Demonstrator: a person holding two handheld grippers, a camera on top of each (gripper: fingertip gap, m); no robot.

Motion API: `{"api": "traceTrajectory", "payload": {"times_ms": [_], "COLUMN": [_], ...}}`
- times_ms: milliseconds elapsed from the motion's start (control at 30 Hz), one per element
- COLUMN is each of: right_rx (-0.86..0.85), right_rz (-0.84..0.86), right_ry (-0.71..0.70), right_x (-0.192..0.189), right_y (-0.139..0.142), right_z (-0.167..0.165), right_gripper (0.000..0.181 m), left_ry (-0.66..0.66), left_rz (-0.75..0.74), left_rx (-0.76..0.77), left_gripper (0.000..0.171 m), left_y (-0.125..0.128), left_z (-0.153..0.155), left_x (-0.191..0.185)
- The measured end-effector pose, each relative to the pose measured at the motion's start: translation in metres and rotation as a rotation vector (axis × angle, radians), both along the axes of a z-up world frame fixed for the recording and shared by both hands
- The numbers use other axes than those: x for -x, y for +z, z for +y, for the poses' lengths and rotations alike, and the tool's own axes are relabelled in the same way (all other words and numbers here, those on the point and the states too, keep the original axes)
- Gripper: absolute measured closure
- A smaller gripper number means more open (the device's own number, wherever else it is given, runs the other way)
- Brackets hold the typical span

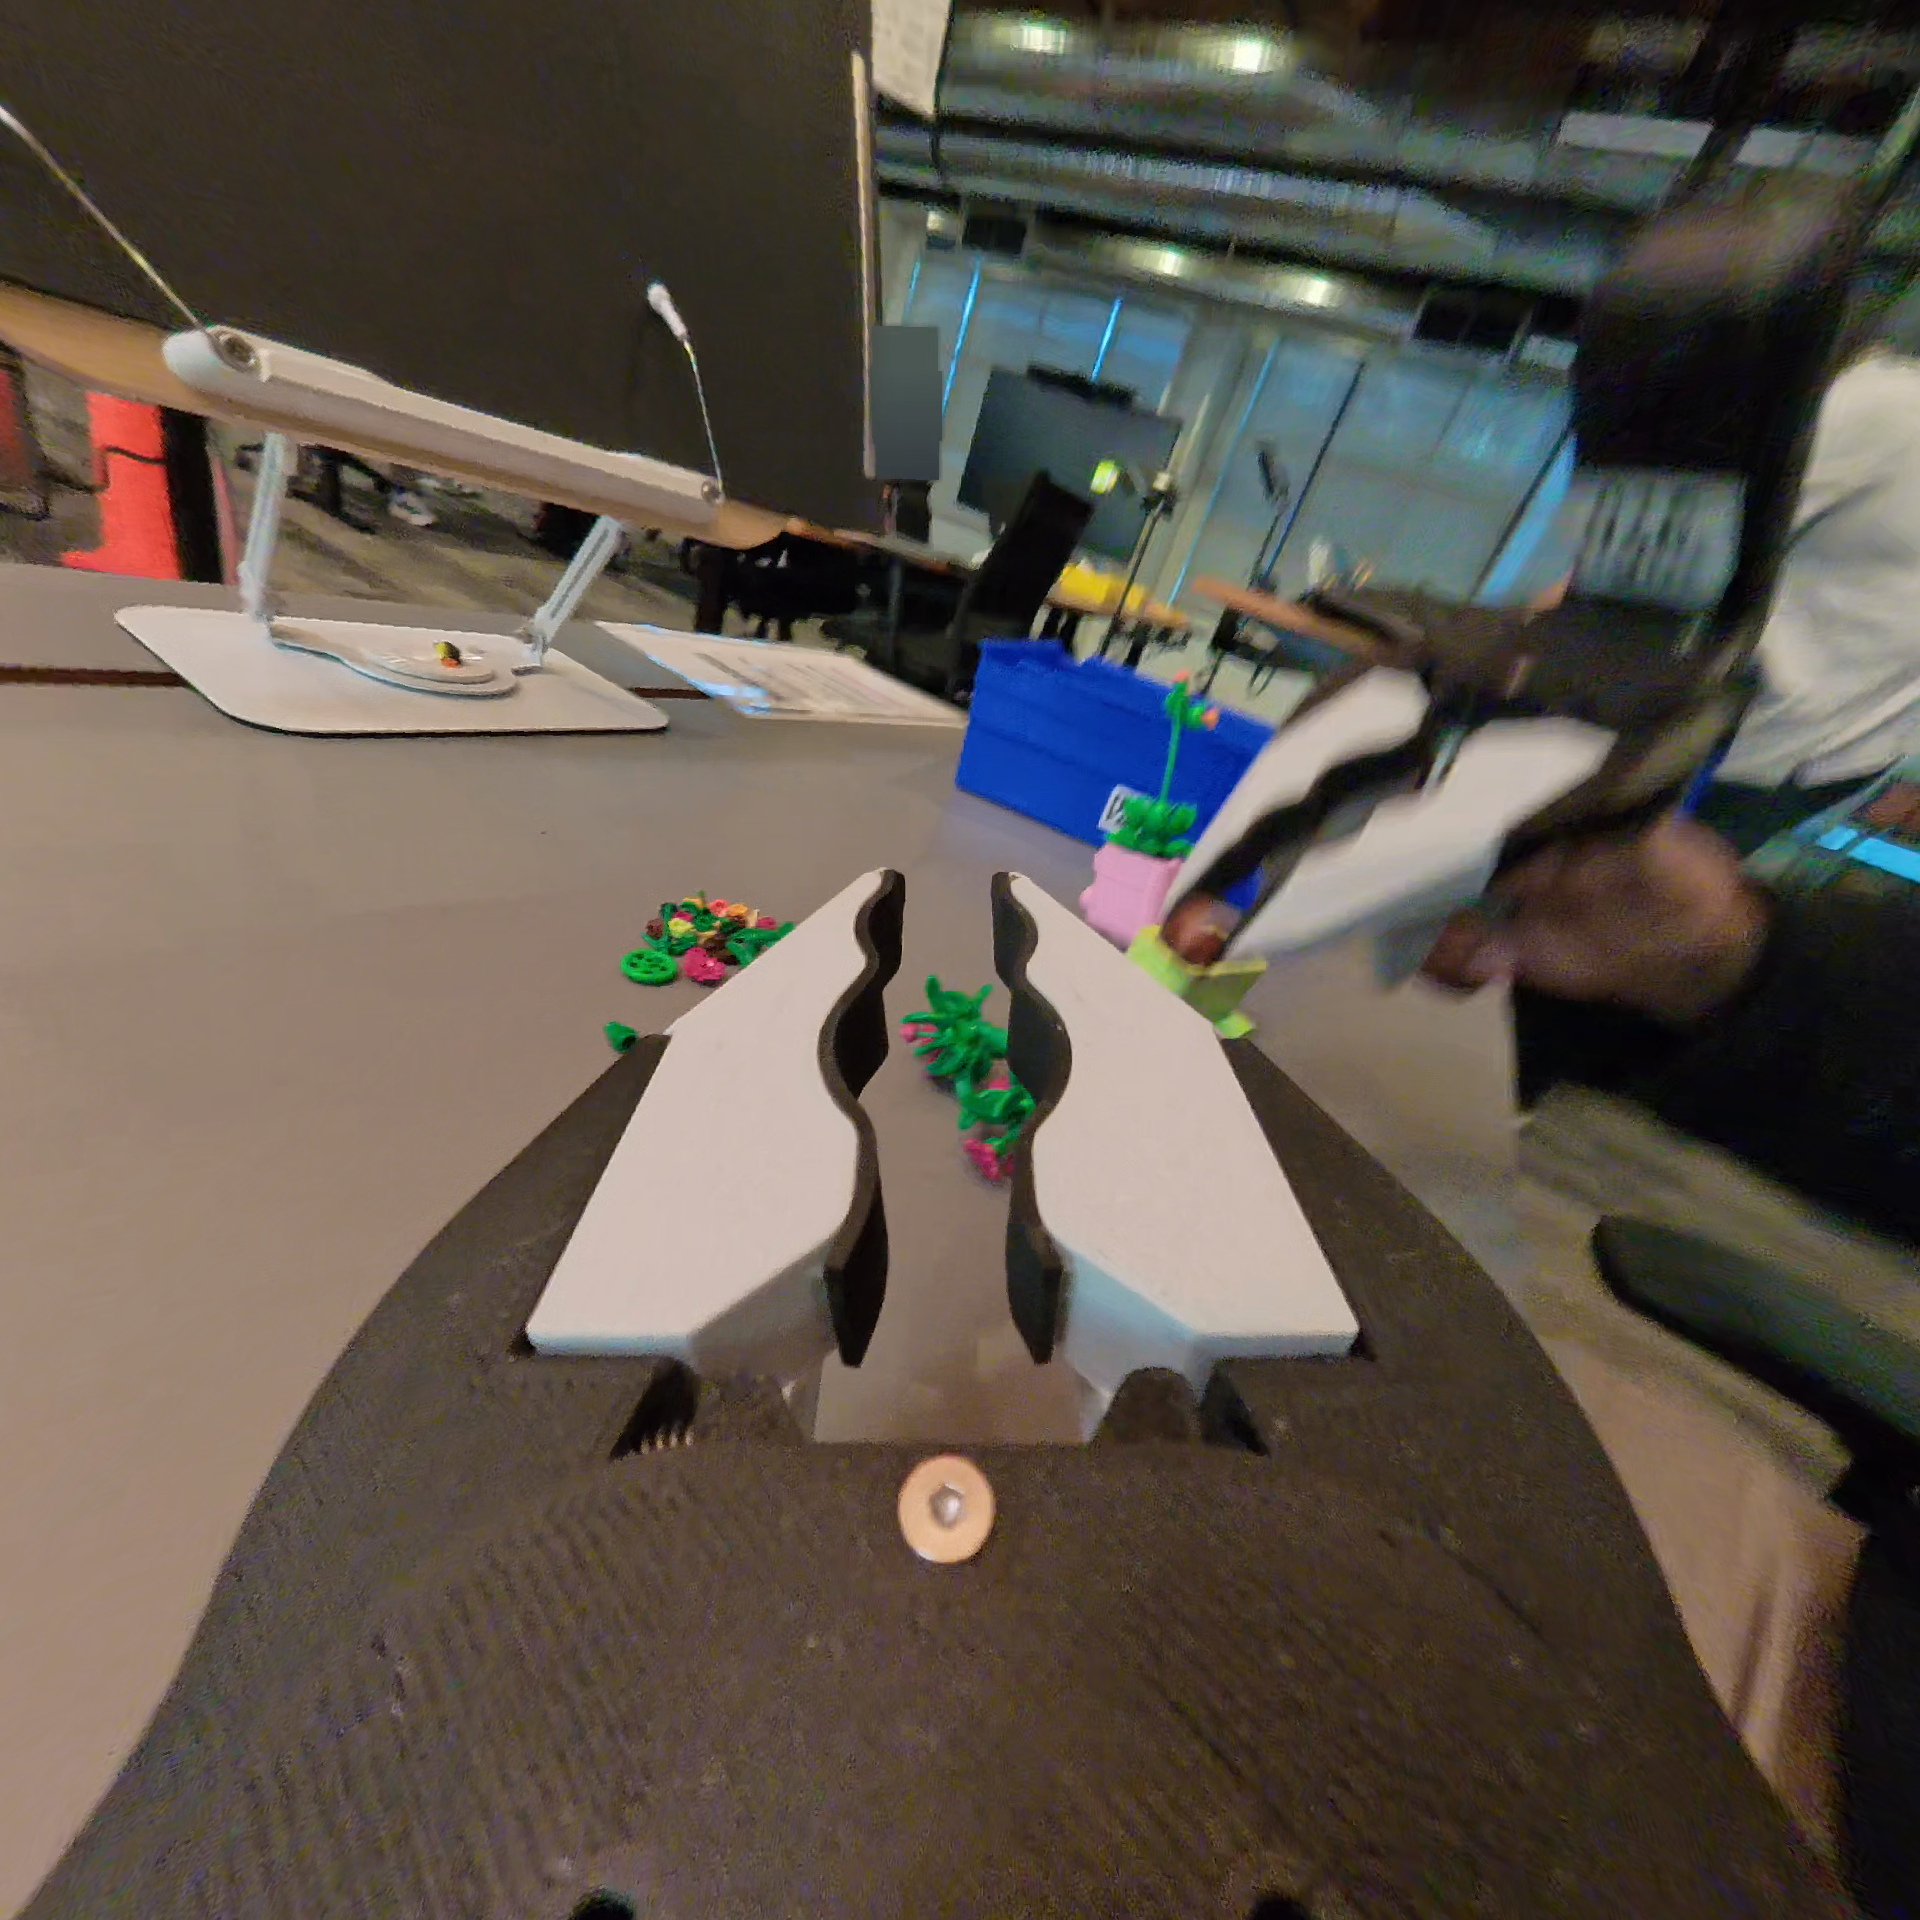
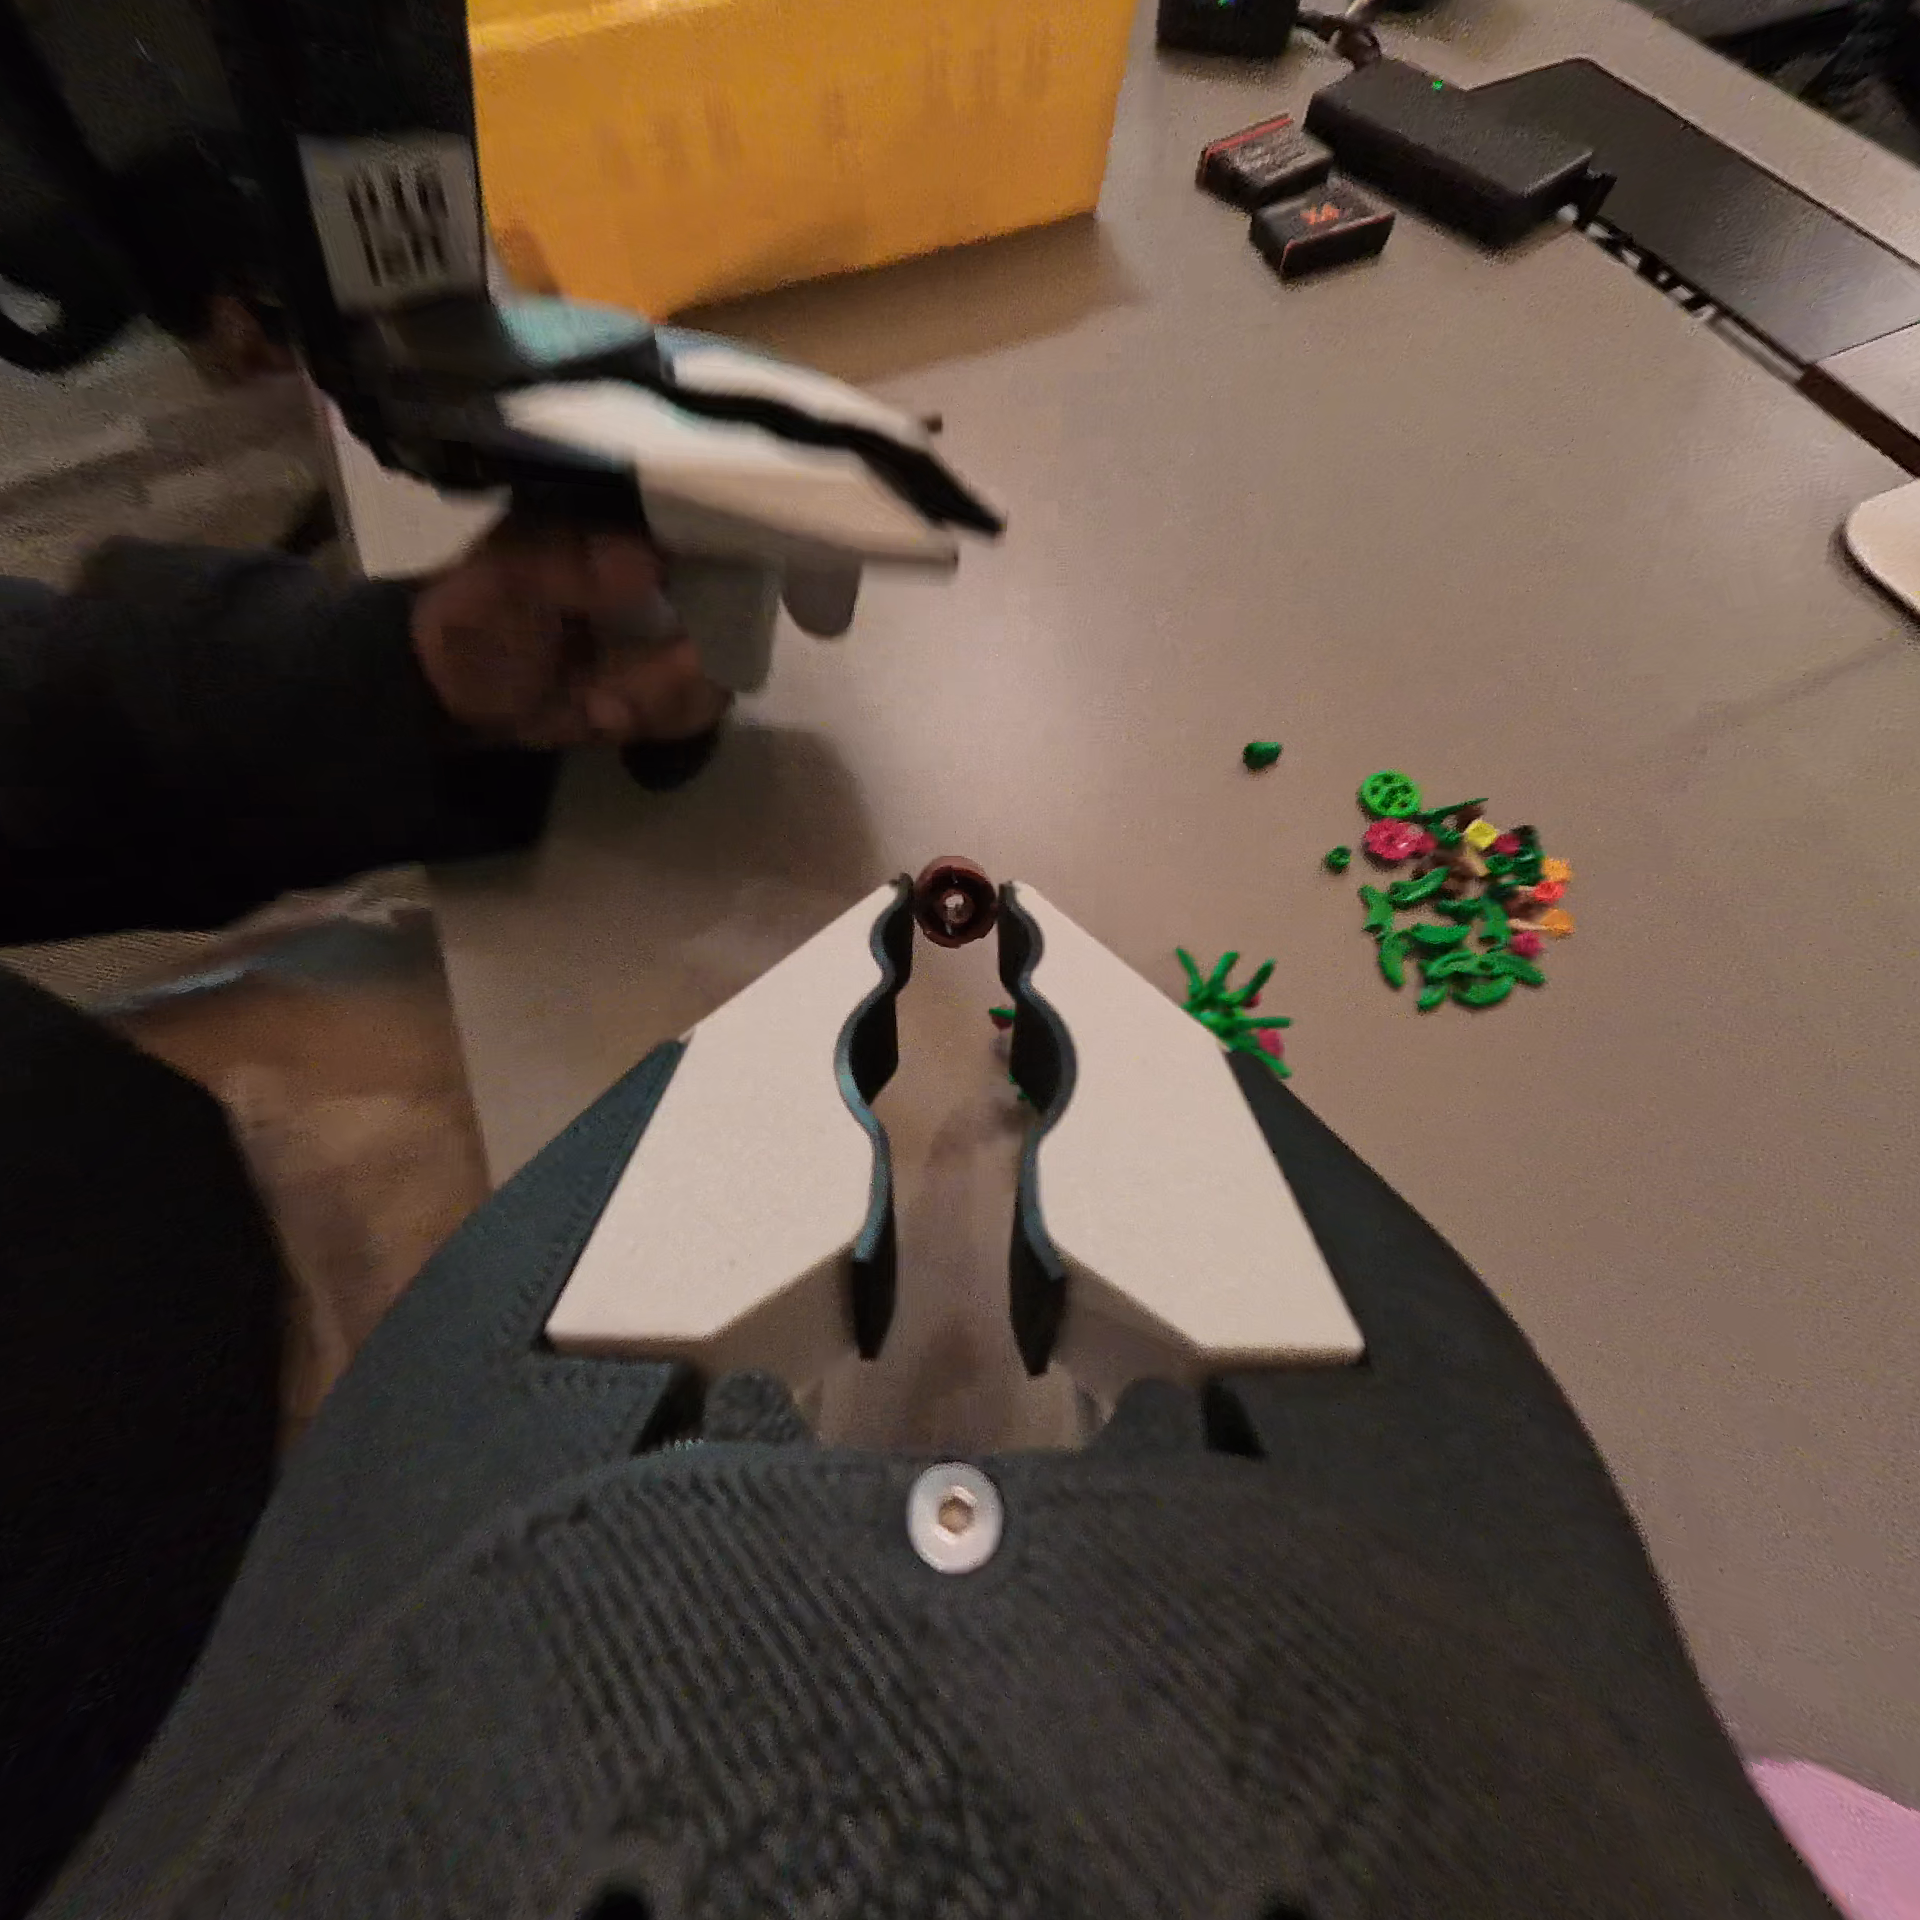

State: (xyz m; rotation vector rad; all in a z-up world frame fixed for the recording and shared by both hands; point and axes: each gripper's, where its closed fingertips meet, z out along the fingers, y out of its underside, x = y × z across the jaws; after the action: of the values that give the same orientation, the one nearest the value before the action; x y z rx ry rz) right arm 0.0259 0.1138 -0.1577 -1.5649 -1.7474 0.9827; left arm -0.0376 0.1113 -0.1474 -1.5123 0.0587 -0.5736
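My right gripper (image 2: 954,896) is shut on a small brown round toy piece (image 2: 954,902) at its fingertips, held above the grey table (image 2: 1351,520). In the left wrist view that gripper (image 1: 1195,925) holds the brown piece (image 1: 1195,932) right over a light green toy pot (image 1: 1216,982), beside a pink pot (image 1: 1122,883) with a green plant. My left gripper (image 1: 943,883) is partly open and empty, above green toy sprigs (image 1: 961,1039). It also shows in the right wrist view (image 2: 966,530), raised. A pile of small coloured pieces (image 1: 701,935) (image 2: 1465,904) lies nearby.
A white folding stand (image 1: 384,665), a sheet of paper (image 1: 779,675) and a black board (image 1: 468,208) stand at the back. A blue bin (image 1: 1091,738) sits behind the pots. A yellow box (image 2: 800,135) and black devices (image 2: 1455,156) lie at the far side. My right fingertips sit around 7 cm from my left ones.
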Motion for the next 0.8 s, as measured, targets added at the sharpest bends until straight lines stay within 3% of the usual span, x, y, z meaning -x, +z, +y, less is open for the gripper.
{"api": "traceTrajectory", "payload": {"times_ms": [100,267,433,567,800], "right_rx": [-0.098,-0.195,-0.183,-0.148,-0.077], "right_rz": [0.075,0.300,0.501,0.624,0.701], "right_ry": [-0.009,0.004,0.027,0.078,0.065], "right_x": [0.004,0.011,0.007,-0.007,-0.032], "right_y": [-0.032,-0.009,0.022,0.031,0.030], "right_z": [-0.010,-0.010,-0.014,-0.025,-0.028], "right_gripper": [0.167,0.167,0.167,0.168,0.167], "left_ry": [-0.061,-0.211,-0.754,-0.822,-0.977], "left_rz": [-0.178,-0.319,-0.533,-0.456,-0.468], "left_rx": [-0.019,-0.013,0.128,0.161,0.221], "left_gripper": [0.152,0.142,0.098,0.105,0.121], "left_y": [0.007,0.010,0.011,0.008,0.005], "left_z": [-0.010,-0.009,-0.029,-0.033,-0.033], "left_x": [0.004,-0.003,-0.056,-0.081,-0.111]}}
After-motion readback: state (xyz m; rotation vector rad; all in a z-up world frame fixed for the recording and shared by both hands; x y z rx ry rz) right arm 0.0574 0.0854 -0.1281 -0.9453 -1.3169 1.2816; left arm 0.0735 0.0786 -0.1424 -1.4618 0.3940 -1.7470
